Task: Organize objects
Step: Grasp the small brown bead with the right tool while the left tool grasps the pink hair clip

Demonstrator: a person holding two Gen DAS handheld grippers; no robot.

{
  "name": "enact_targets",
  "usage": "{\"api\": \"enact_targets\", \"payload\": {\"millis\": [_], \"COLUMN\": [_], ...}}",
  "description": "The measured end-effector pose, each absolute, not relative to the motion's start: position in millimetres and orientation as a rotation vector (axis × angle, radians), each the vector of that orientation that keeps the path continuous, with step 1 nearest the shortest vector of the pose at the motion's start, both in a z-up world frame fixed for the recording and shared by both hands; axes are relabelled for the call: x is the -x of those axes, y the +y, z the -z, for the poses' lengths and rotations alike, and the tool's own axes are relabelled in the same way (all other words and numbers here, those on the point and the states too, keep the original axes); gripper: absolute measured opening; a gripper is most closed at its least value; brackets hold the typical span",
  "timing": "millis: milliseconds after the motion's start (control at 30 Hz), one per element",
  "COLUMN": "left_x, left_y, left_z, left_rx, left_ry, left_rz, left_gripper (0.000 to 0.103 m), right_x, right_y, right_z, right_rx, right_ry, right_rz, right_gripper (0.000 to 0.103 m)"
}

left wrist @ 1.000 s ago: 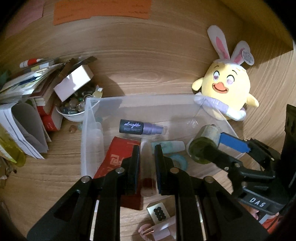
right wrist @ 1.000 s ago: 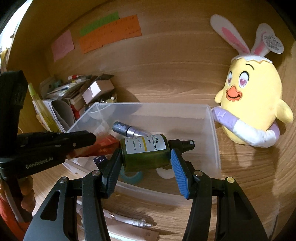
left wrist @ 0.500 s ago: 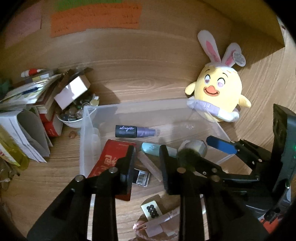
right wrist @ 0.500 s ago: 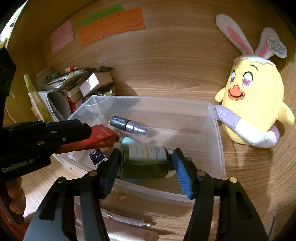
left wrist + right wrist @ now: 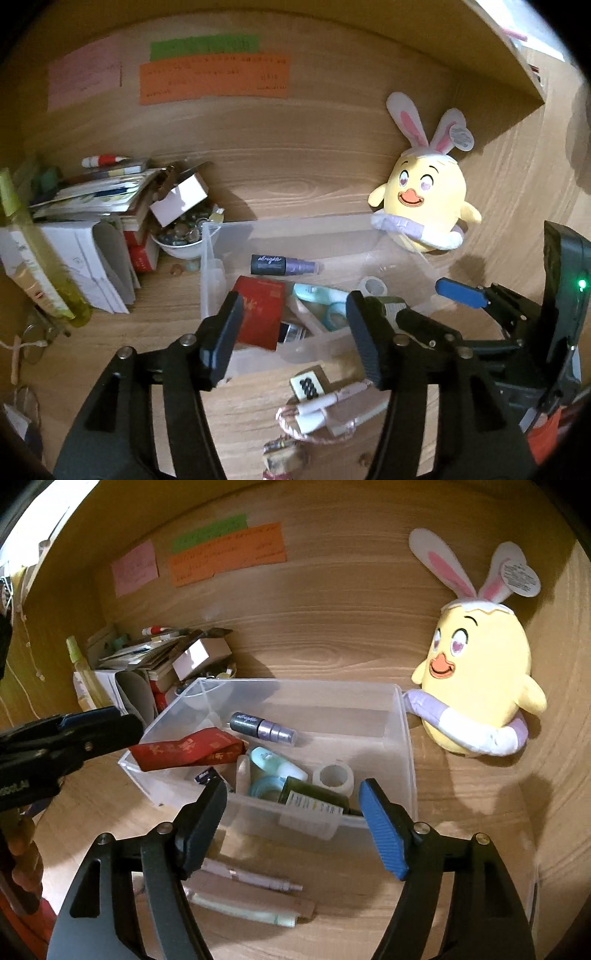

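Wooden desk holds the clear box; both my grippers, left and right, are opening, nothing between. Green bottle looks smooth, maybe slippery; I would grip its middle.

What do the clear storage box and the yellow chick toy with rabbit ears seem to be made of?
The clear storage box looks like thin rigid plastic with a glossy finish: its contents show through the walls, and the rim catches the light. The yellow chick toy with rabbit ears looks like soft plush fabric, matte and slightly fuzzy, probably stuffed, with a paper tag on one ear.
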State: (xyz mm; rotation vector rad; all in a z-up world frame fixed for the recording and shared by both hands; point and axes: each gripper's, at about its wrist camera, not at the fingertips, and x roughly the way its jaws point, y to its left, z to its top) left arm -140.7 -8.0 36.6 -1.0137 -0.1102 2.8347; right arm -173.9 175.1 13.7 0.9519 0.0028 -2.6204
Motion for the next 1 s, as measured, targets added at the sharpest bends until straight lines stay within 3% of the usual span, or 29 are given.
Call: {"api": "enact_targets", "payload": {"millis": [467,1000], "left_x": [102.1,79.0], "left_y": [-23.5,-40.9], "left_z": [1.3,56.3], "left_rx": [1.143,1.348], "left_ry": [-0.146,-0.163], "left_rz": [-2.813,-2.740], "left_gripper": [0.065,0.065], "right_x": [133.4,119.9], "right_y": [185.3,197.6], "right_z": [-8.5,39.7], "right_rx": [-0.963,-1.178], "right_ry": [-0.002,-0.052], "right_rz": [2.660,2.611], "right_gripper": [0.077,0.077]}}
